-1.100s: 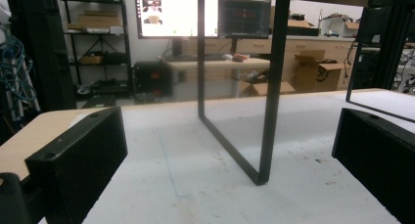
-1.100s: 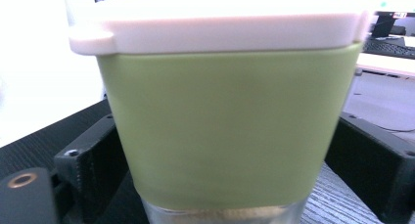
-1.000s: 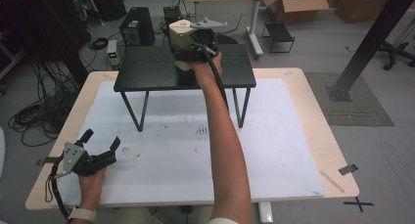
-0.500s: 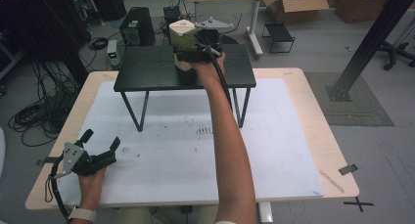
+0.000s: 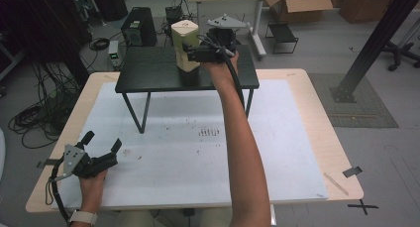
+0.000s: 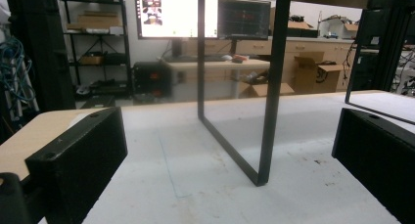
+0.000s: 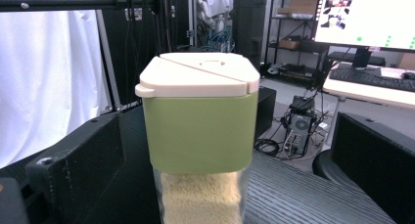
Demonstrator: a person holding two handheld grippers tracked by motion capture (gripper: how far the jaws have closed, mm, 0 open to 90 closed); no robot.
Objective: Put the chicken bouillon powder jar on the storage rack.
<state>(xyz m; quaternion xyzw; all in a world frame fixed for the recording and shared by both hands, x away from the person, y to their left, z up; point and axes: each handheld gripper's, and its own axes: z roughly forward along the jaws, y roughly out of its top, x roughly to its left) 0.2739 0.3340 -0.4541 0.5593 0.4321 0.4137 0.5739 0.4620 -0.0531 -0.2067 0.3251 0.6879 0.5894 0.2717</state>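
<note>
Showing grain (right gripper view) in green-capped jar (image 7: 200,136), jaws wide on both grippers, untouched.

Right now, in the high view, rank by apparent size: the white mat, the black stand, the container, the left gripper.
1. White mat, largest.
2. Black stand.
3 and 4. Container and left gripper look close; the gripper sits nearer the camera, so I won't rank them.

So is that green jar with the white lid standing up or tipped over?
Upright. The jar stands on the small black table, its lid level on top and shut, pale grains settled inside the clear lower part.
</note>
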